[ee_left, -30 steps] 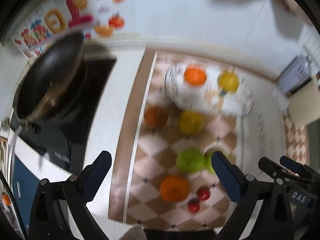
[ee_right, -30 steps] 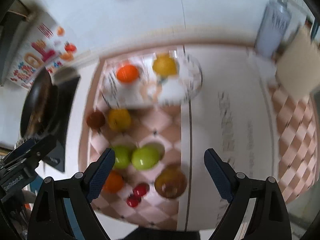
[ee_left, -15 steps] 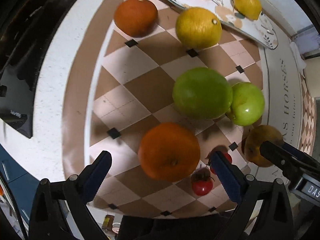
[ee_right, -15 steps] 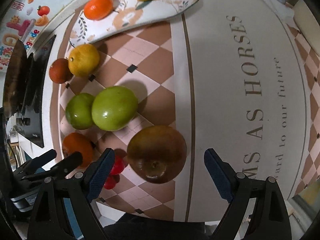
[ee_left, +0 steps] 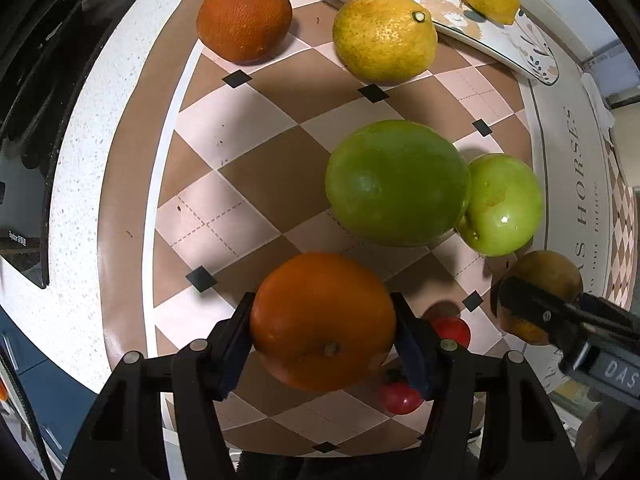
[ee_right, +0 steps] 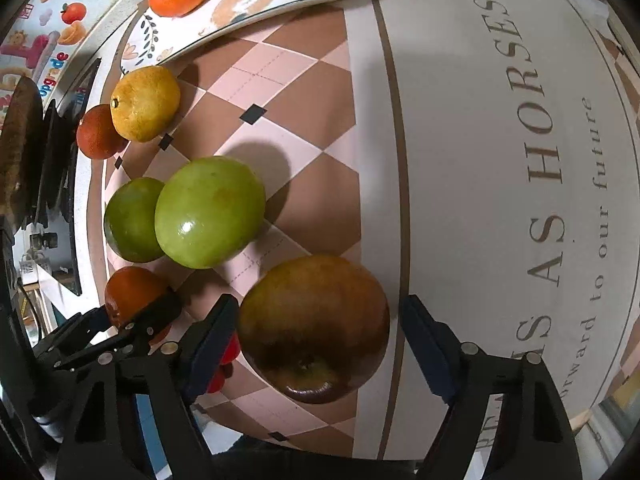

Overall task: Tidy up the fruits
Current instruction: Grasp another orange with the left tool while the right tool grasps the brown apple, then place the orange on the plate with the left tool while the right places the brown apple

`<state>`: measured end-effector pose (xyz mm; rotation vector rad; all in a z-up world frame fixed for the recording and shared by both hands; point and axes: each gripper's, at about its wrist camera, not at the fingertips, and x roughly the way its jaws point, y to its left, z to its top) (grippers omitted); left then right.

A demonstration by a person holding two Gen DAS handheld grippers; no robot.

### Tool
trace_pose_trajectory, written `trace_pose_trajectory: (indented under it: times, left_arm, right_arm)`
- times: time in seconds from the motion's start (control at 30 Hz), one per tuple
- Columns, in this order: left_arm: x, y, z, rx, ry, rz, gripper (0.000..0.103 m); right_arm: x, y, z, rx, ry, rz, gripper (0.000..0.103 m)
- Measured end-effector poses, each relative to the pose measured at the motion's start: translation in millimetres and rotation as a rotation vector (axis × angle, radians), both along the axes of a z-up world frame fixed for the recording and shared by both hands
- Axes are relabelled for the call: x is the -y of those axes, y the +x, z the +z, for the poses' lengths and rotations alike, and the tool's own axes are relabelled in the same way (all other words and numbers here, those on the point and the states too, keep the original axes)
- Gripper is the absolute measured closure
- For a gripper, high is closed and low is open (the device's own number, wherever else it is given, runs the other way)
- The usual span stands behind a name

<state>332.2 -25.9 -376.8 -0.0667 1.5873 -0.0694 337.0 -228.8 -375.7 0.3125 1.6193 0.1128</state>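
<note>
Left gripper (ee_left: 322, 334) clamped on the orange (ee_left: 322, 320); right gripper (ee_right: 318, 334) spread around the brownish apple (ee_right: 314, 326).
Best lifted straight up, clear of the cherry tomatoes (ee_left: 450, 330), then carried to the plate (ee_left: 532, 52).

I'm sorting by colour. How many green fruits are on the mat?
2. The larger green fruit lies mid-mat; the smaller green fruit touches its right side, nearer the lettering. None is on the plate, though the hand-held grippers may hide others.
</note>
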Motion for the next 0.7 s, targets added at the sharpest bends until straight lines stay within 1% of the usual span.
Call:
trace_pose_trajectory:
  times: [0.03,0.1,0.23,0.33,0.43,0.5,0.6,0.7]
  left_arm:
    - [1,-1,0,0.003,0.005,-0.002,0.042]
    - [6,6,1,0.005,0.012,-0.003,0.042]
    - [9,4,5,0.013,0.024,-0.005,0.042]
    - [14,3,4,0.019,0.033,-0.008,0.042]
    - [15,3,12,0.027,0.026,-0.006,0.042]
    - [14,1,24,0.035,0.005,-0.003,0.042]
    - [13,1,57,0.075,-0.047,0.0,0.042]
    - [13,11,100,0.143,-0.098,-0.005,0.042]
  right_arm:
    - [-1,1,1,0.006,-0.002,0.006,0.029]
    - [-5,1,2,0.004,-0.002,0.019,0.034]
    - [-16,-2,3,0.018,-0.041,0.056,0.034]
    - [-21,-3,3,0.029,-0.05,0.066,0.034]
    - [-23,-3,5,0.036,-0.057,0.07,0.034]
    - [-21,-3,10,0.043,-0.052,0.064,0.034]
    - [-13,0,26,0.061,-0.012,0.036,0.034]
    - [-5,11,54,0.11,0.036,0.008,0.034]
